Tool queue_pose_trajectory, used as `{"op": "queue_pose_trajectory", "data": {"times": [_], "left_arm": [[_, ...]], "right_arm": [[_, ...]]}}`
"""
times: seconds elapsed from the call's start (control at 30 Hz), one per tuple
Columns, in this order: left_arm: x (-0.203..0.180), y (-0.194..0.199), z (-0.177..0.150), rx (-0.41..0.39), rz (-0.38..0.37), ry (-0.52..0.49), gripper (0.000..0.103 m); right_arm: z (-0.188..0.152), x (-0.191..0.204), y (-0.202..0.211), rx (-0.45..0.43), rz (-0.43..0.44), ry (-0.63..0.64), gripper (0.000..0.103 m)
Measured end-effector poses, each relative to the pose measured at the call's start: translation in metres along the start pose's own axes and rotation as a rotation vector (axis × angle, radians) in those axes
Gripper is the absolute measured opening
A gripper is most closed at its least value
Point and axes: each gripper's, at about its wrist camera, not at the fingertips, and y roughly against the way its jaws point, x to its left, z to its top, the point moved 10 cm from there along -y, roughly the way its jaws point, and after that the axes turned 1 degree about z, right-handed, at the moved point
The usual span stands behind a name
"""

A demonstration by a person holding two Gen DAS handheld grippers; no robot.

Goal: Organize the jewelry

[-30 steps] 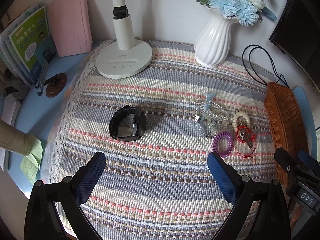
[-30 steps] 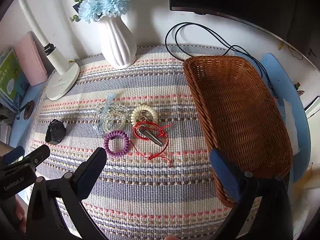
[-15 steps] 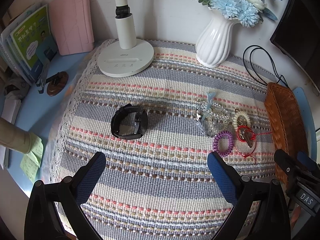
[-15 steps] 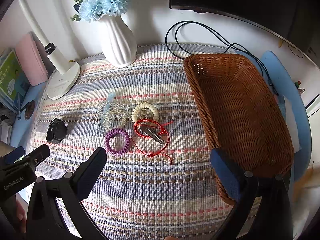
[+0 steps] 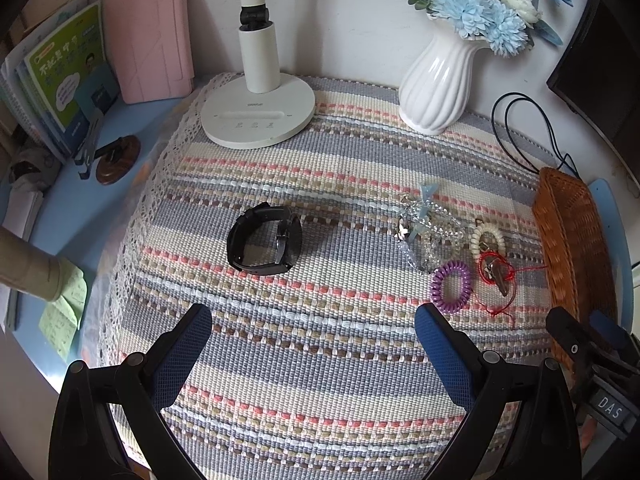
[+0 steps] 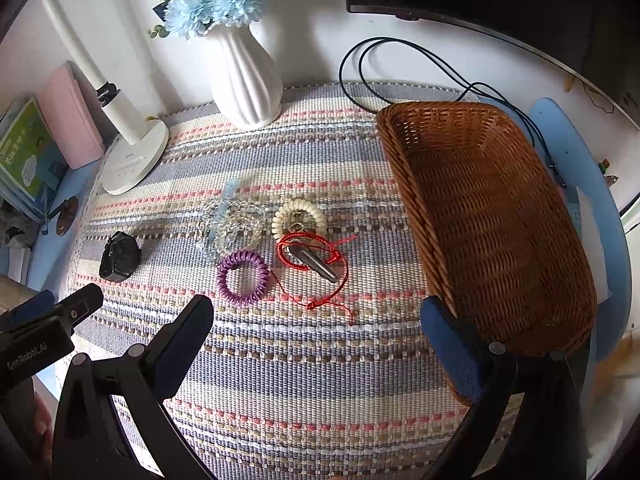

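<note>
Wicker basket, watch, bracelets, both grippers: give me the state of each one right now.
Wicker basket: empty.
Black watch: strap closed in a loop, on the mat.
Purple coil bracelet: flat on the mat.
Red cord bracelet: lying loose, cord trailing.
Left hand-held gripper: open, empty.
Right hand-held gripper: open, empty.

White wall [image 5: 352, 20] behind a blue desk [image 5: 100, 184] under striped cloth [image 5: 320, 360]

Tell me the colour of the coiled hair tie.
Purple; the coiled hair tie shows best in the right wrist view.
</note>
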Motion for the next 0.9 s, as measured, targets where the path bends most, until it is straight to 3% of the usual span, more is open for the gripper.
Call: {"op": "queue_pose_trajectory", "data": {"times": [0.2,0.43,0.5,0.57,0.73,0.9], "left_arm": [[0.013,-0.010,0.005,-0.016,-0.022,0.062,0.101],[0.033,-0.046,0.015,-0.037,-0.031,0.101,0.100],[0.036,-0.055,0.020,-0.063,-0.058,0.084,0.088],[0.037,-0.068,0.022,-0.056,-0.098,0.077,0.069],[0.040,-0.084,0.031,-0.081,-0.107,0.068,0.046],[0.029,-0.093,0.028,-0.058,-0.154,0.049,0.027]], "right_arm": [[0.001,0.003,-0.007,-0.039,0.034,0.002,0.103],[0.004,0.001,-0.029,-0.153,0.183,-0.081,0.098],[0.002,0.003,-0.038,-0.150,0.191,-0.058,0.091],[0.001,0.008,-0.045,-0.171,0.160,0.007,0.082],[-0.006,0.016,-0.072,-0.125,0.160,0.066,0.051],[-0.009,0.016,-0.079,-0.113,0.185,0.054,0.039]]}}
